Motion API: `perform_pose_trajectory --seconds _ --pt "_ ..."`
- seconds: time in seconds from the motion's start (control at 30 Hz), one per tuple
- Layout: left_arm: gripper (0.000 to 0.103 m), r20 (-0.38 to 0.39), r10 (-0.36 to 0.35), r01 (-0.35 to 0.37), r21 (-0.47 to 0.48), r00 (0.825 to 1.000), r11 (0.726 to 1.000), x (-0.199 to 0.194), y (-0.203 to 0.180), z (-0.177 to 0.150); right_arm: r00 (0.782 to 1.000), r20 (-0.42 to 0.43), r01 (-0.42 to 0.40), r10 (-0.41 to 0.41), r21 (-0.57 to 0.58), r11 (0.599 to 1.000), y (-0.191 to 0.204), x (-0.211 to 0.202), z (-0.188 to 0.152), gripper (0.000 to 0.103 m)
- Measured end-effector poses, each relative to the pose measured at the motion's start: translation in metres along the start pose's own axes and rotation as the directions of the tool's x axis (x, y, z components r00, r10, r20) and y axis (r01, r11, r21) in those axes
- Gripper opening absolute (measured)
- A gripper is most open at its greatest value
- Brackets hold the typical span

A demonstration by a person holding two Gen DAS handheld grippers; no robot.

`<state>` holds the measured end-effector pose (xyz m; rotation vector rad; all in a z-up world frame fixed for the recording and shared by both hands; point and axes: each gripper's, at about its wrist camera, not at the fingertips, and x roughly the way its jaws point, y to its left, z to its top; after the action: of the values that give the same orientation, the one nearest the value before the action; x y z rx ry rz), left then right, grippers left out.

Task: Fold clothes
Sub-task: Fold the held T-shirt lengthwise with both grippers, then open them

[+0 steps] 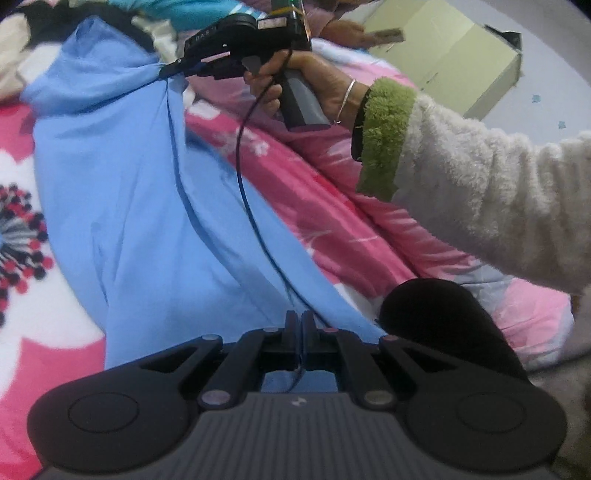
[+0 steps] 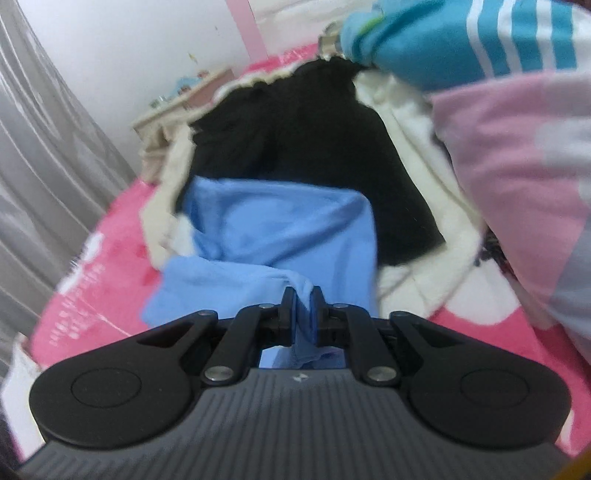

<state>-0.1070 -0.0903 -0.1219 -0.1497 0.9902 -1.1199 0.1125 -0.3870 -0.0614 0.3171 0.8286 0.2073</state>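
The light blue garment (image 1: pixel 147 206) lay stretched over the pink floral bedding (image 1: pixel 332 206), its long axis running from the left gripper (image 1: pixel 299 325), clamped on its near edge, out to the right gripper (image 1: pixel 173 68), pinching its far end by the dark clothes (image 2: pixel 306 147).

Bed cover (image 2: pixel 92 266): pink, white floral print. Quilt (image 1: pixel 332 192): pink, rumpled, along one side. Curtain (image 2: pixel 44 155): grey, pleated, beside the bed. Wall (image 2: pixel 147 48): white, with a pink vertical strip (image 2: pixel 243 26). Low pale cabinet (image 2: pixel 173 110) against it. Floor (image 1: pixel 546 88): pale grey. Cardboard box (image 1: pixel 454 48): greenish, on floor.
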Motion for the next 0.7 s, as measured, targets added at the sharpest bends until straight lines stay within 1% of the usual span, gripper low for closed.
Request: perform_pose_trajectory --seconds 0.03,0.07,0.1,0.17,0.2,0.27,0.33,0.37,0.4,0.43,0.47,0.53,0.6,0.67,0.7 --pt "0.002 -0.002 0.000 -0.001 -0.009 1.000 1.000 0.001 0.002 0.001 1.000 -0.014 0.013 -0.013 0.023 1.000 -0.005 0.003 -0.002 0.011" --pt "0.002 0.000 0.000 0.000 -0.018 1.000 1.000 0.002 0.003 0.001 0.999 -0.029 0.026 -0.025 0.048 0.999 -0.011 0.007 -0.003 0.016" --pt "0.002 0.005 -0.002 0.002 -0.026 1.000 1.000 0.002 0.004 0.003 0.998 -0.044 0.039 -0.036 0.073 0.997 -0.017 0.010 -0.005 0.019" --pt "0.002 0.019 -0.007 0.007 -0.042 1.000 0.999 -0.002 0.005 0.005 1.000 -0.018 0.008 -0.005 0.132 0.991 -0.030 -0.006 -0.008 0.024" --pt "0.002 0.026 -0.009 0.010 -0.047 1.000 0.999 -0.004 0.005 0.006 1.000 0.005 -0.002 0.001 0.143 0.990 -0.033 -0.022 -0.010 0.026" --pt "0.002 0.041 -0.012 0.014 -0.046 0.999 0.999 -0.007 0.003 0.009 0.998 0.060 -0.019 0.010 0.154 0.988 -0.038 -0.058 -0.017 0.039" --pt "0.002 0.053 -0.018 0.020 -0.042 0.998 0.999 -0.011 0.001 0.011 0.990 0.130 -0.072 0.051 0.165 0.984 -0.040 -0.107 -0.030 0.048" --pt "0.002 0.059 -0.024 0.026 -0.036 0.998 0.999 -0.012 -0.002 0.013 0.983 0.164 -0.111 0.082 0.180 0.977 -0.040 -0.134 -0.039 0.051" --pt "0.002 0.064 -0.031 0.033 -0.027 0.997 0.999 -0.012 -0.006 0.015 0.973 0.197 -0.156 0.117 0.199 0.968 -0.040 -0.160 -0.049 0.052" --pt "0.002 0.069 -0.039 0.041 -0.018 0.997 0.999 -0.013 -0.009 0.017 0.960 0.235 -0.205 0.151 0.223 0.953 -0.038 -0.190 -0.062 0.055" --pt "0.002 0.071 -0.053 0.054 -0.012 0.996 0.998 -0.010 -0.014 0.020 0.950 0.261 -0.237 0.172 0.244 0.940 -0.036 -0.213 -0.072 0.060" --pt "0.002 0.069 -0.085 0.086 -0.006 0.994 0.996 -0.002 -0.023 0.025 0.932 0.302 -0.284 0.199 0.269 0.921 -0.028 -0.257 -0.096 0.063" --pt "0.002 0.049 -0.118 0.118 -0.004 0.992 0.993 0.017 -0.032 0.031 0.918 0.336 -0.312 0.212 0.280 0.908 -0.019 -0.292 -0.118 0.064" --pt "0.002 0.025 -0.133 0.133 0.001 0.991 0.991 0.040 -0.039 0.036 0.906 0.357 -0.342 0.225 0.309 0.888 -0.011 -0.318 -0.143 0.065" --pt "0.002 0.009 -0.133 0.133 -0.007 0.991 0.991 0.055 -0.042 0.037 0.905 0.365 -0.343 0.220 0.317 0.884 -0.009 -0.325 -0.152 0.065"
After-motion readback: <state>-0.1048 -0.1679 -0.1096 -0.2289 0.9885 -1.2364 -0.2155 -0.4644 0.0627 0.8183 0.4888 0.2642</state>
